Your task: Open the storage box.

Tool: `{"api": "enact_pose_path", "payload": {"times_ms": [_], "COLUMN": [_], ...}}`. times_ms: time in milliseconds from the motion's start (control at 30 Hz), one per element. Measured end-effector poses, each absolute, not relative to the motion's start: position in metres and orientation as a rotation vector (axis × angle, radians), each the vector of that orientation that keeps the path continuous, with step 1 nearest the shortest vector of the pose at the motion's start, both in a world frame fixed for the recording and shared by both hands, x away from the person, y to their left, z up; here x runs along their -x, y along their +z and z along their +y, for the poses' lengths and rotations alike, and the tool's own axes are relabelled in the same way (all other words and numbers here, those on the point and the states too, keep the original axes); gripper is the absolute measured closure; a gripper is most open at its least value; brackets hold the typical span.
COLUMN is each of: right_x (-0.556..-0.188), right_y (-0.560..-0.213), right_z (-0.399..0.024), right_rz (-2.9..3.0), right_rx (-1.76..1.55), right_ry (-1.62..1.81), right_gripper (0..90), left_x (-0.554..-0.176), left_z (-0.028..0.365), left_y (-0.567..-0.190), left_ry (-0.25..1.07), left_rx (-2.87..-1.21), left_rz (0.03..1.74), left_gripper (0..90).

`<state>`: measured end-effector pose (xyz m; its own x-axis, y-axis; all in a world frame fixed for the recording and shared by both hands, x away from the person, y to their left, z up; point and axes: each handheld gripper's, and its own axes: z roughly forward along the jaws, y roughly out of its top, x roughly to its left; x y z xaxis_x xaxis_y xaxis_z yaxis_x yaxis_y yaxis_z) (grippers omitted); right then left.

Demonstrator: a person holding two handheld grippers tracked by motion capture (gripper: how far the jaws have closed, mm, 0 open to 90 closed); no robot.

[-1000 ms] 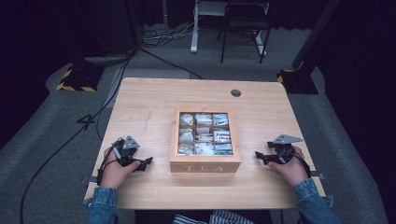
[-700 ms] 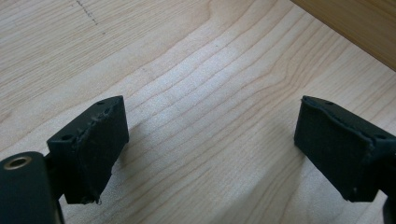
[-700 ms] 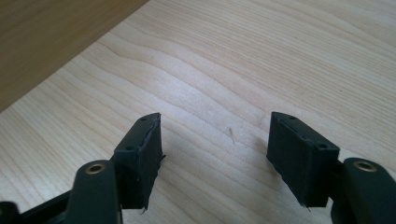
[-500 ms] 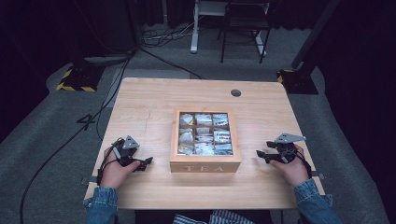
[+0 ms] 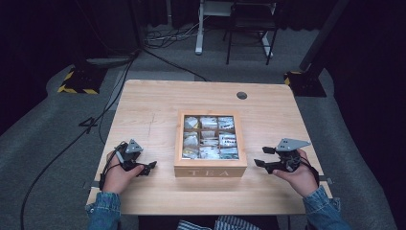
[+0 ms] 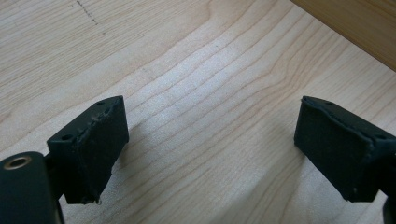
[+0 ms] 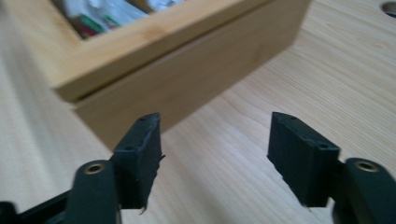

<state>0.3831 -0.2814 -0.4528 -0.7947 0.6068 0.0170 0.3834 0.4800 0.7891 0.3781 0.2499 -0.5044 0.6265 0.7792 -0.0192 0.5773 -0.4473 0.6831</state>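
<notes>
A wooden tea box (image 5: 210,171) with a glass-paned lid stands shut at the middle of the table, with several packets showing through the panes. My left gripper (image 5: 148,160) rests low on the table left of the box, jaws open over bare wood (image 6: 210,149). My right gripper (image 5: 262,157) is held a little above the table right of the box and points at the box's side wall (image 7: 187,70). Its jaws (image 7: 215,154) have just been closing a little but stand open, with nothing between them.
The light wooden table (image 5: 158,105) has a round cable hole (image 5: 242,95) at the far right. A corner of the box (image 6: 359,23) lies ahead of the left gripper. Cables (image 5: 119,81) run over the dark floor to the left. A chair (image 5: 251,28) stands behind the table.
My right gripper has risen slightly off the table and edged toward the box, its jaws a bit narrower. The left gripper has not moved.
</notes>
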Motion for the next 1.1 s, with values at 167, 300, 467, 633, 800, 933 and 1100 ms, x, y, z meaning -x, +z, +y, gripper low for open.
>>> {"api": "enact_pose_path", "payload": {"times_ms": [167, 300, 467, 633, 800, 933, 1100], "right_x": [-0.377, -0.37, -0.363, -0.363, -0.36, -0.359, -0.358], "right_y": [-0.445, -0.44, -0.44, -0.442, -0.442, -0.445, -0.448], "right_z": [-0.276, -0.269, -0.259, -0.257, -0.252, -0.247, -0.243], "right_rz": [2.494, 2.516, 2.574, 2.597, 2.658, 2.662, 2.647], "right_rx": [-0.808, -0.768, -0.788, -0.761, -0.699, -0.68, -0.667], "right_ry": [1.255, 1.288, 1.303, 1.275, 1.271, 1.278, 1.277], "right_gripper": [38.3, 40.2, 48.1, 50.2, 50.5, 56.1, 64.7], "left_x": [-0.378, -0.378, -0.378, -0.378, -0.378, -0.378, -0.378], "left_z": [0.25, 0.25, 0.25, 0.25, 0.25, 0.25, 0.25], "left_y": [-0.504, -0.504, -0.504, -0.504, -0.504, -0.504, -0.504], "left_ry": [0.393, 0.394, 0.393, 0.393, 0.395, 0.393, 0.394], "left_rx": [-2.185, -2.185, -2.185, -2.185, -2.185, -2.185, -2.185], "left_rz": [1.057, 1.057, 1.057, 1.057, 1.057, 1.057, 1.057], "left_gripper": [10.7, 10.7, 10.7, 10.7, 10.7, 10.7, 10.7]}}
